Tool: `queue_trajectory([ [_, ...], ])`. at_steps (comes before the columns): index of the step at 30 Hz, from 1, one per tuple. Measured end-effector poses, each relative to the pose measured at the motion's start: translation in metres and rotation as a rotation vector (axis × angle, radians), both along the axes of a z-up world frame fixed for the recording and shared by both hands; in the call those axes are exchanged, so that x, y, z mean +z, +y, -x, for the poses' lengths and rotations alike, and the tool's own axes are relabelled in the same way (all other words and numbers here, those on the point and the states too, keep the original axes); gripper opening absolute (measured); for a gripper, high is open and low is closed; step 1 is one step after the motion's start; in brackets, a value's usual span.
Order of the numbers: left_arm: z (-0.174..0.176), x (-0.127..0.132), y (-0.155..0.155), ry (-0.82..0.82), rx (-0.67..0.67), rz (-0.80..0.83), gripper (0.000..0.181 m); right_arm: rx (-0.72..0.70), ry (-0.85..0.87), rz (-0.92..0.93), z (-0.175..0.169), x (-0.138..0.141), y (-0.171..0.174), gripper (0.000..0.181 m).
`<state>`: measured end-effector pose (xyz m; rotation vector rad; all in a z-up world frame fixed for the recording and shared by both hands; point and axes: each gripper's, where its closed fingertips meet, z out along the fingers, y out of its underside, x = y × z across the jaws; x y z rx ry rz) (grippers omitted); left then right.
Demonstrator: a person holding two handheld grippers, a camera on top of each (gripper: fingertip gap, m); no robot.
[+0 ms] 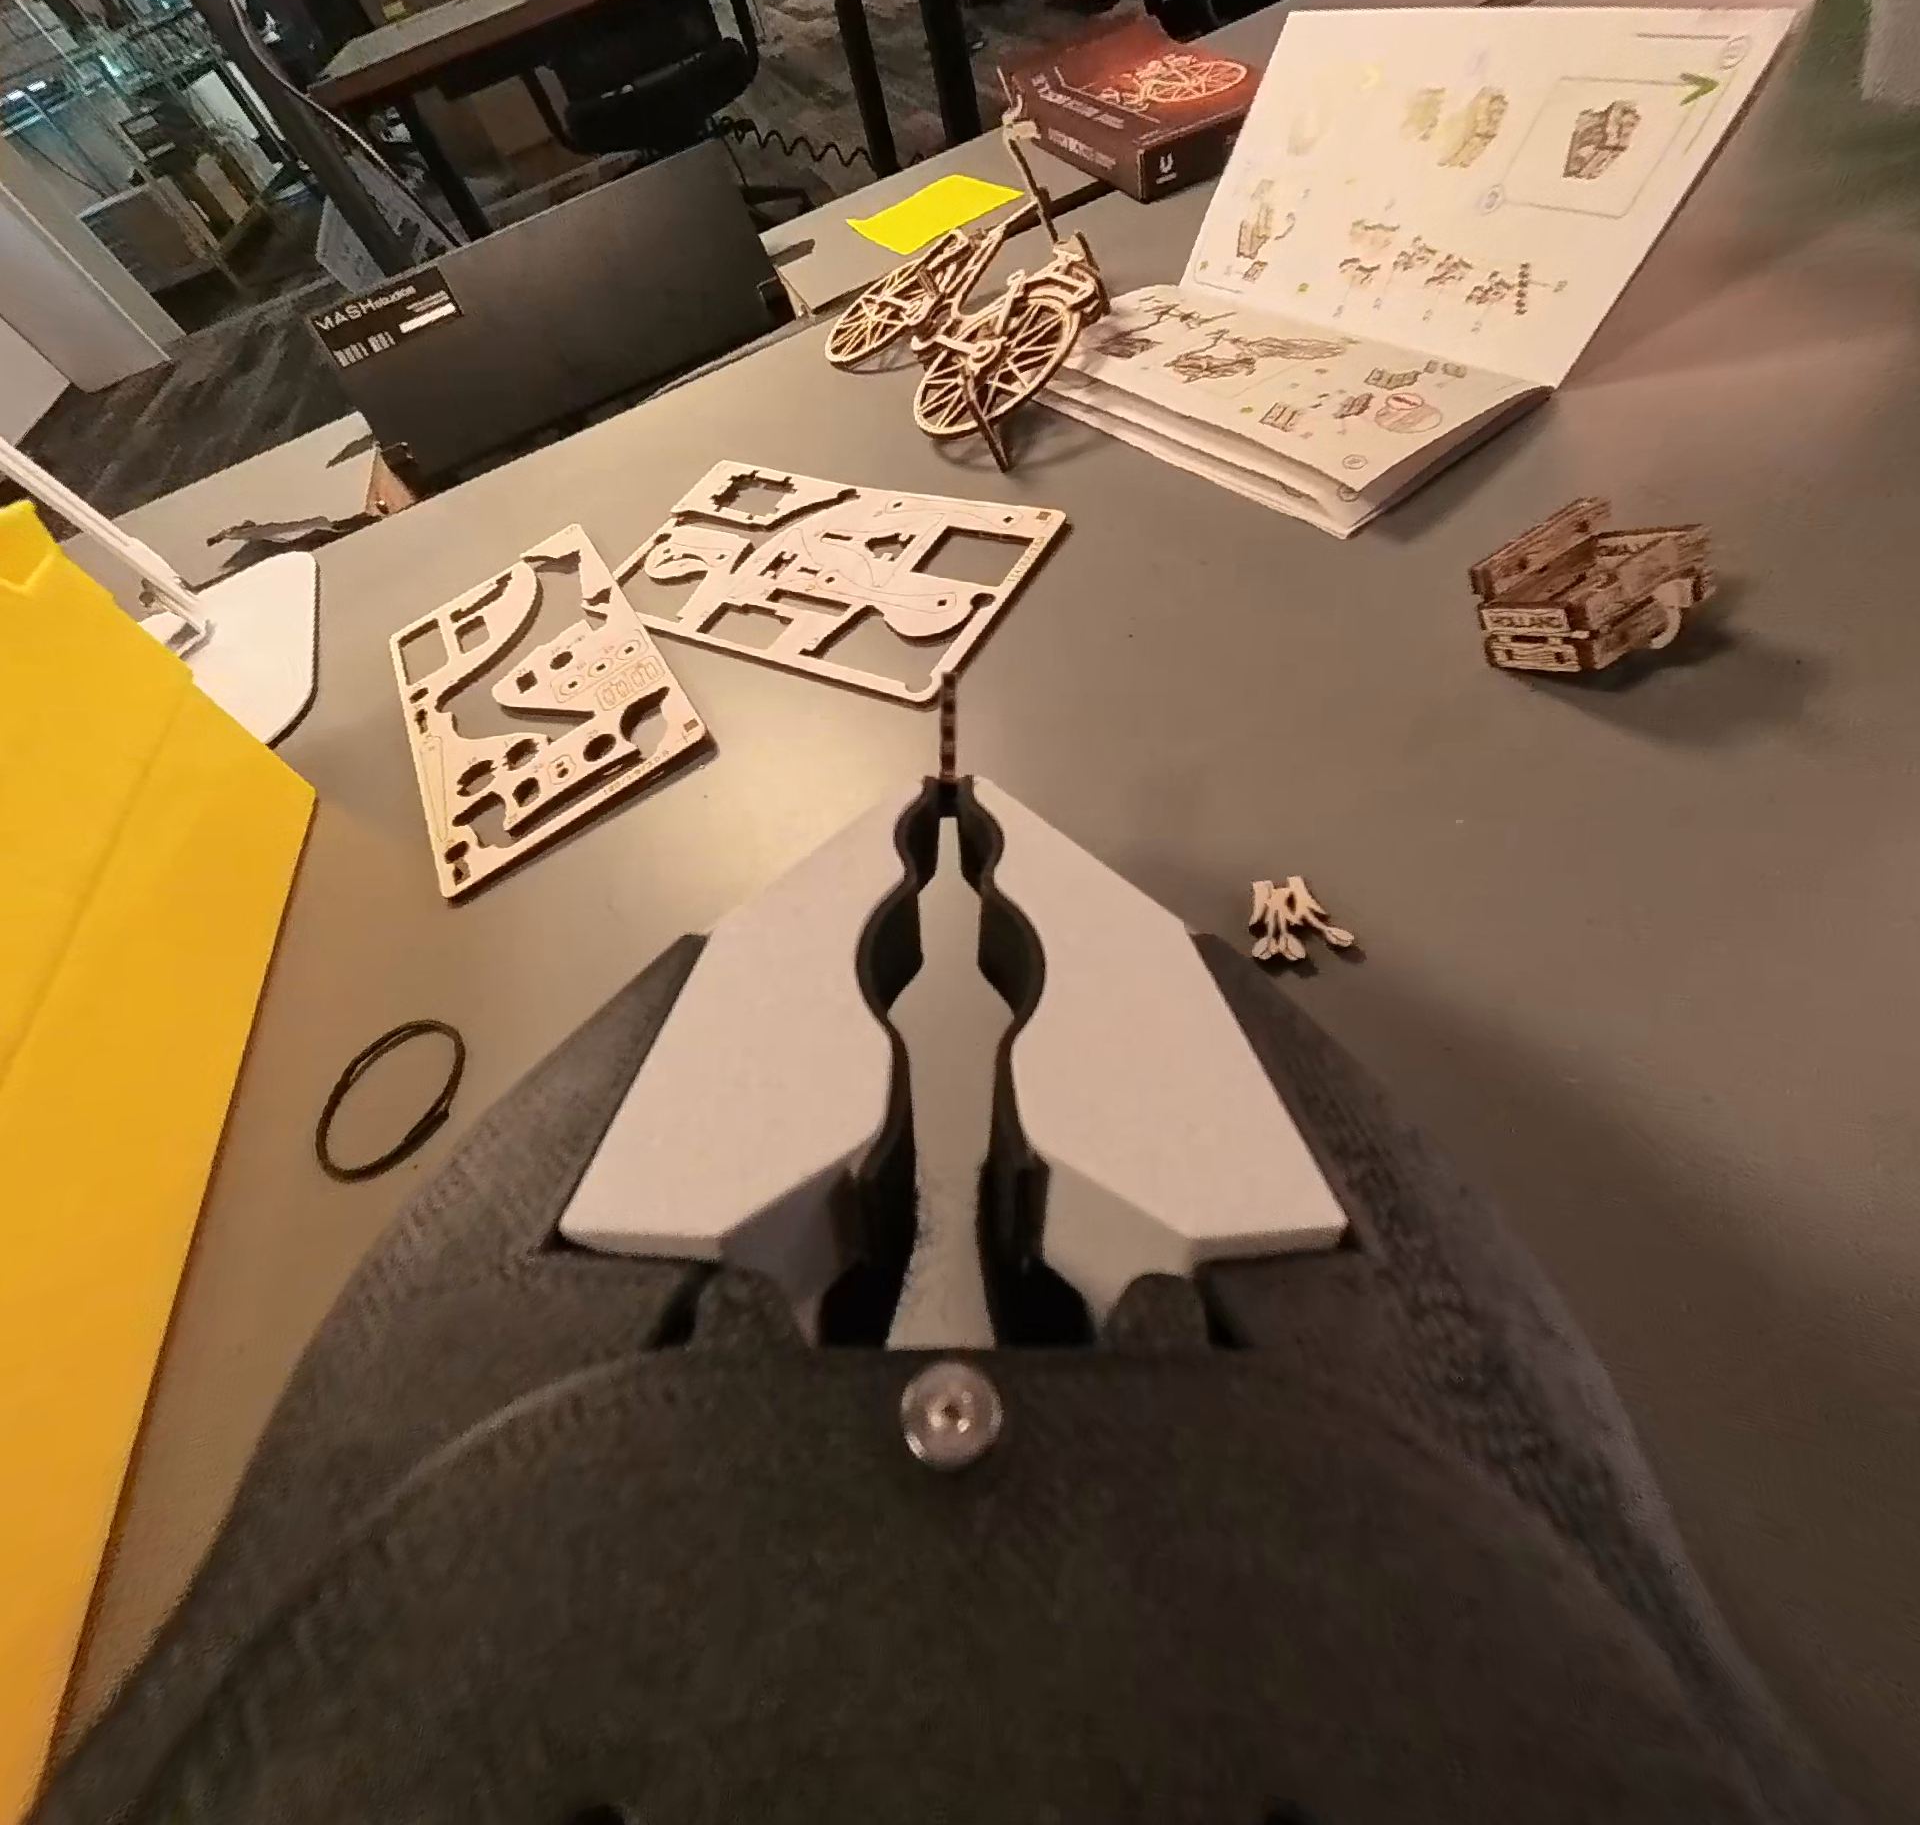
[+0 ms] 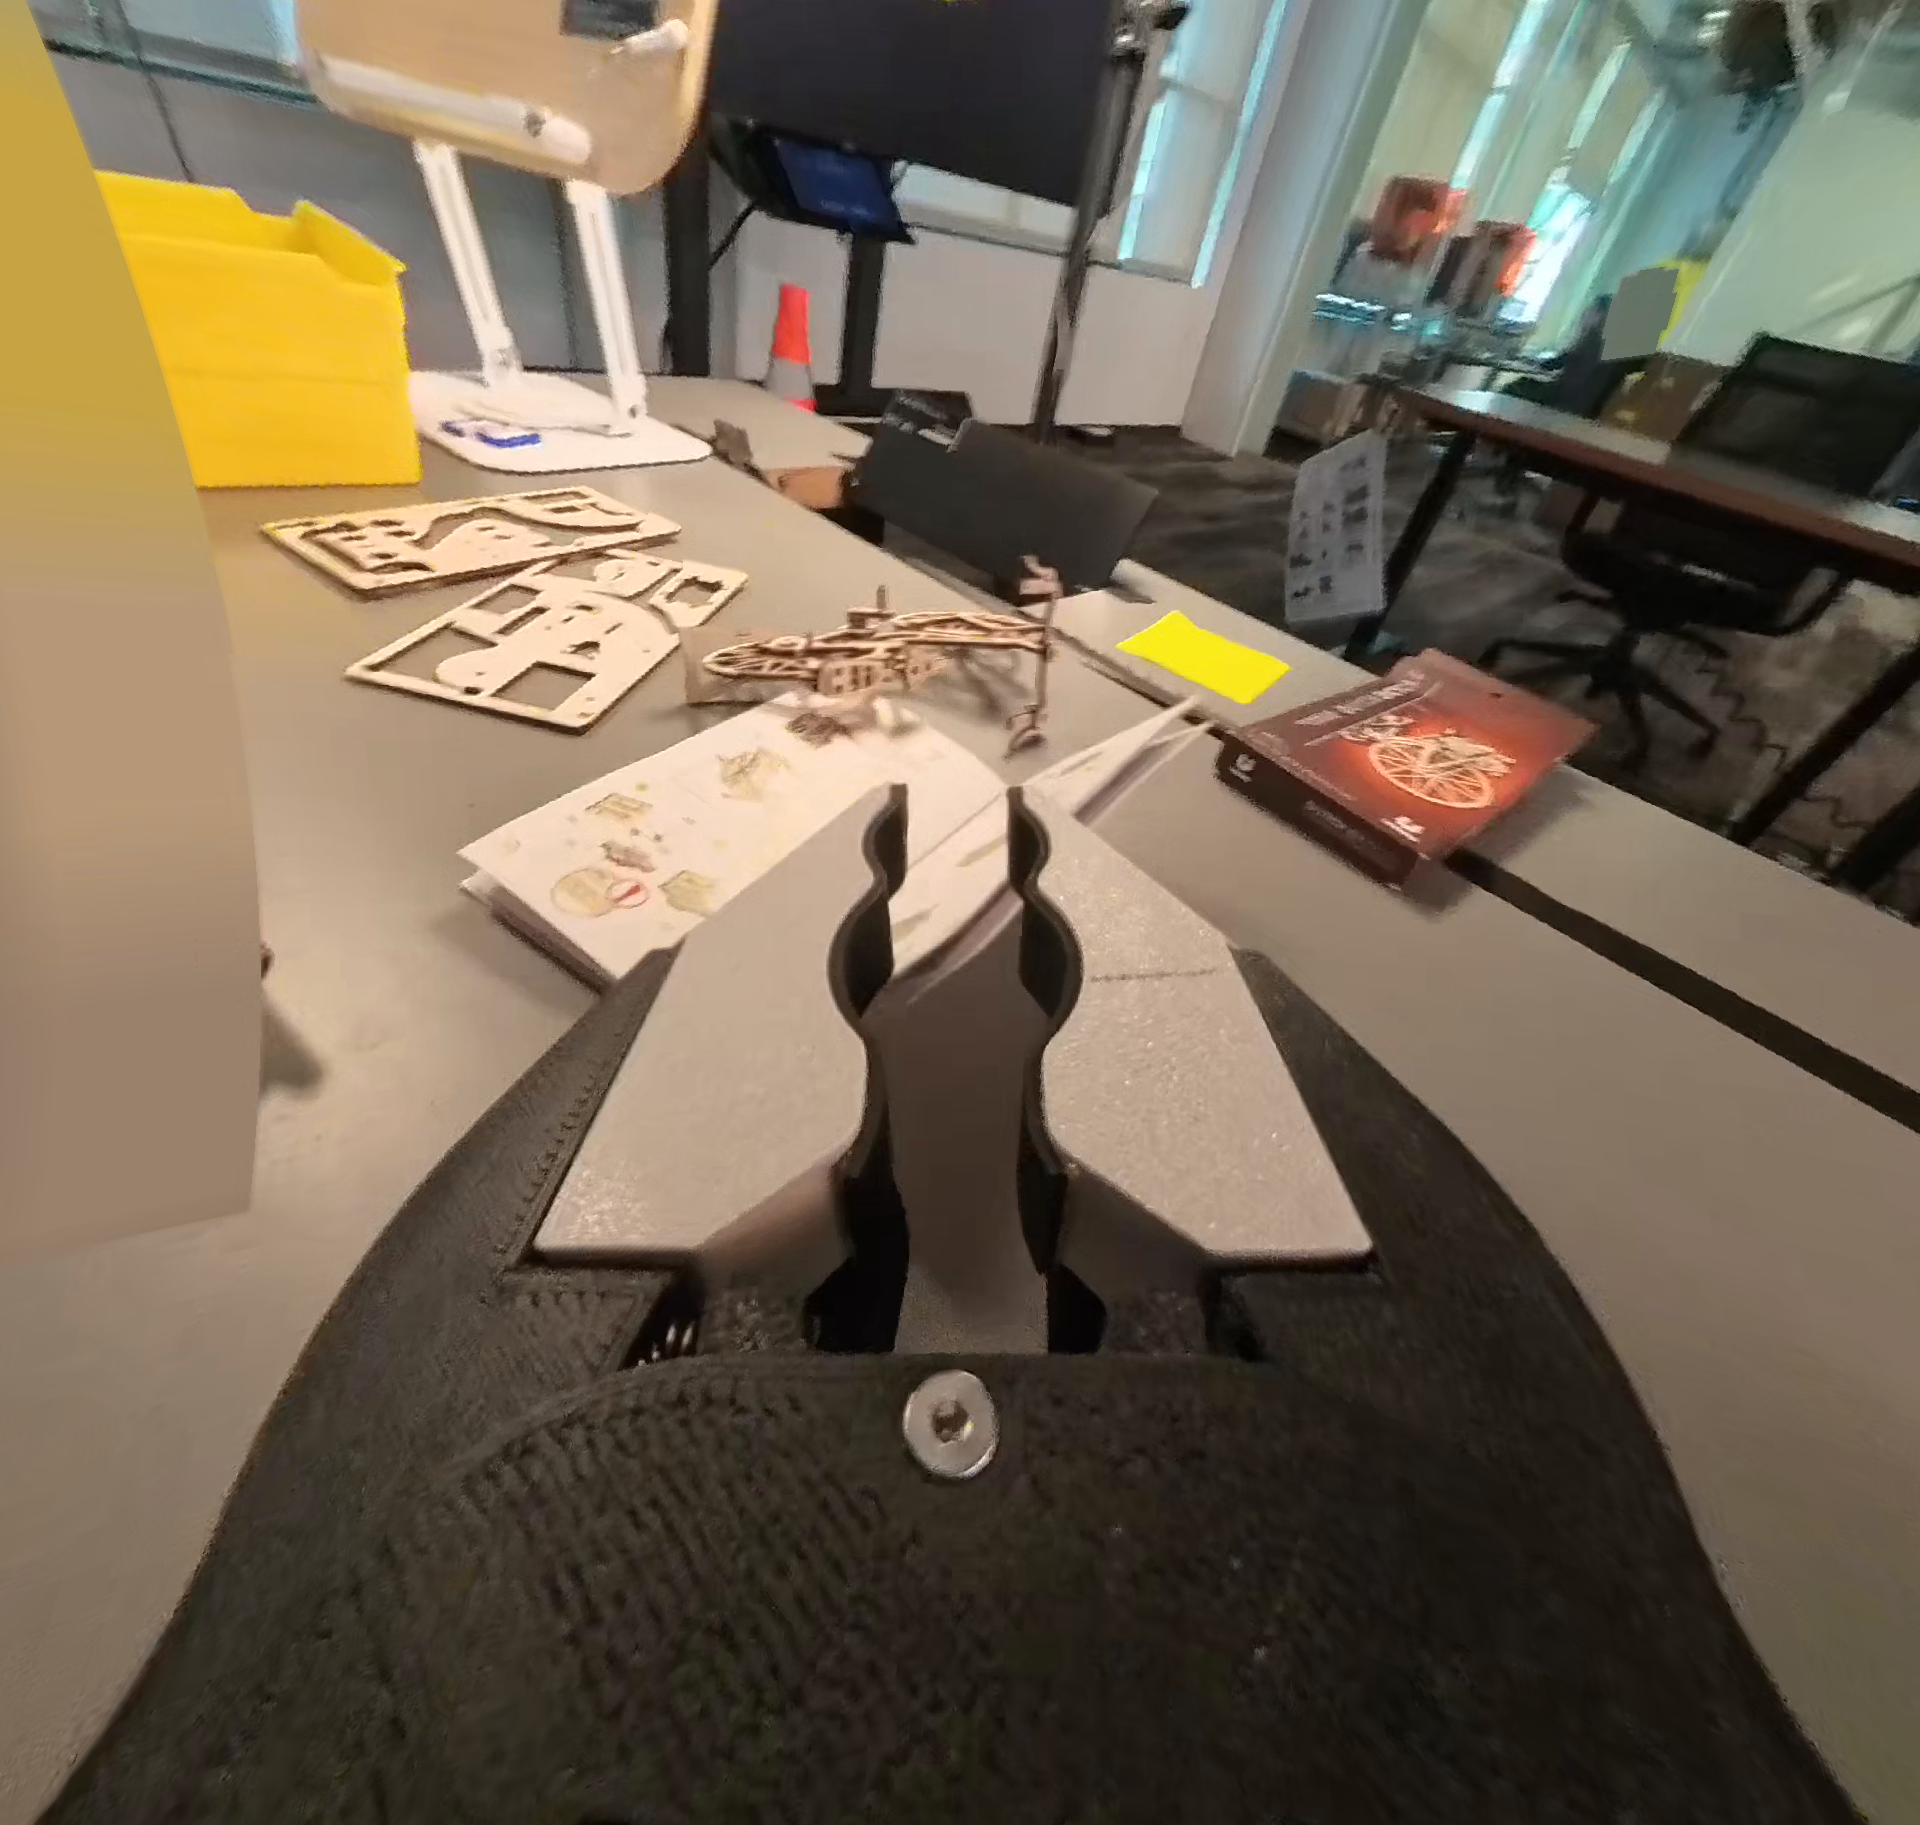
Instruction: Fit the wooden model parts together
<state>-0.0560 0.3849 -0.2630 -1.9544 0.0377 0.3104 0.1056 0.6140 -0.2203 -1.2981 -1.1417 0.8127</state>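
Wooden and thin, a small strip (image 1: 947, 726) stands clamped upright in my left tool (image 1: 948, 788), edge toward the camera. The bicycle model (image 1: 961, 321) sits well beyond it on the counter (image 1: 1351, 1100), toward the upper middle of the frame. My right tool (image 2: 956, 809) is apart and empty, low over the instruction booklet (image 2: 644, 840), with the bicycle just past it, so nearer.
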Motion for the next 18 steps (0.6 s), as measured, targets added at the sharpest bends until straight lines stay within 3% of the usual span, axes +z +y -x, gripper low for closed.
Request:
queue_trajectory([
  [12,0.001,0.0,-0.001,-0.007,0.002,-0.003,0.001,0.054,-0.541,0.009,-0.004,-0.078,-0.007,0.026],
  [18,0.001,-0.001,0.0,-0.009,0.003,0.002,0.001,0.06,-0.564,0.093,-0.008,-0.083,-0.006,0.027],
])
